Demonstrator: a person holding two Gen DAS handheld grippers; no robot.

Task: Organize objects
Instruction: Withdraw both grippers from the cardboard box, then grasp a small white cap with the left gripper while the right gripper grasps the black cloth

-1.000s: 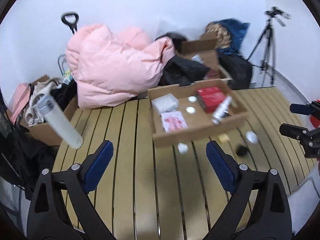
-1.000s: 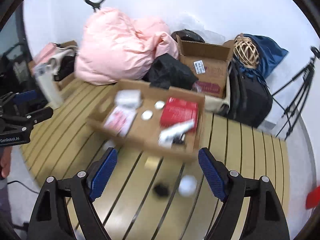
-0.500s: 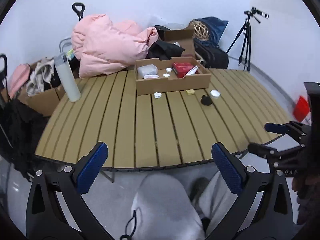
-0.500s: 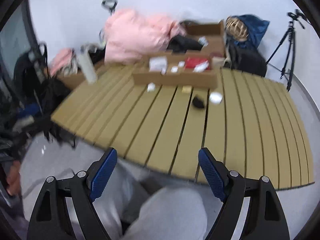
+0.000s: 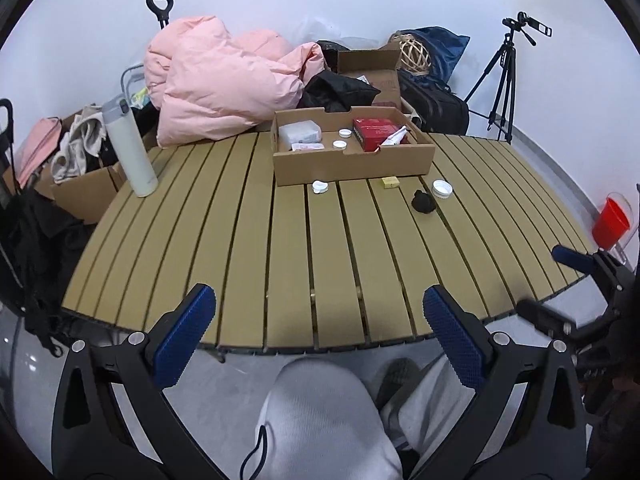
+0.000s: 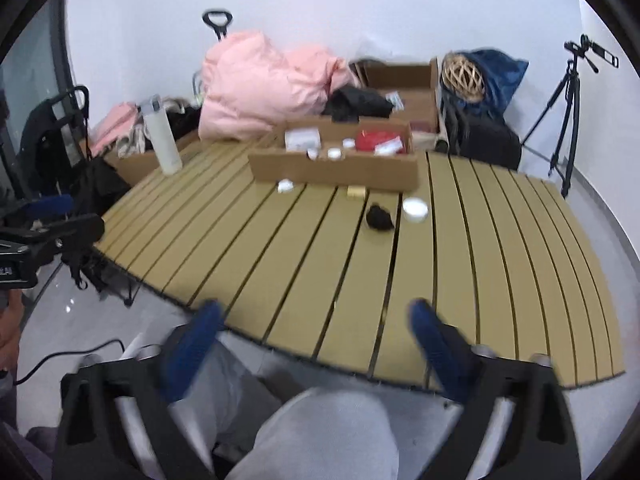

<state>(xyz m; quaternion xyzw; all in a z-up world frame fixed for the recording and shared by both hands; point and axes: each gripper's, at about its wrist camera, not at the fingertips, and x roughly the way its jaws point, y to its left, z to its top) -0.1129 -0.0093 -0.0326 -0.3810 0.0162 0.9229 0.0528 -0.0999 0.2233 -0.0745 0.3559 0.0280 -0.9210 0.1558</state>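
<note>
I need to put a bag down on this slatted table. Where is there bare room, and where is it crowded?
The slatted table is bare from its near edge up to the white bottle and the loose bits. It is crowded by the cardboard tray: small white cap, yellow piece, black lump, white lid.

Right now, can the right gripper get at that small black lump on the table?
Probably yes, after a forward reach. The right gripper is open and empty at the near edge, and only bare slats lie between it and the black lump; the white cap sits just beside it.
</note>
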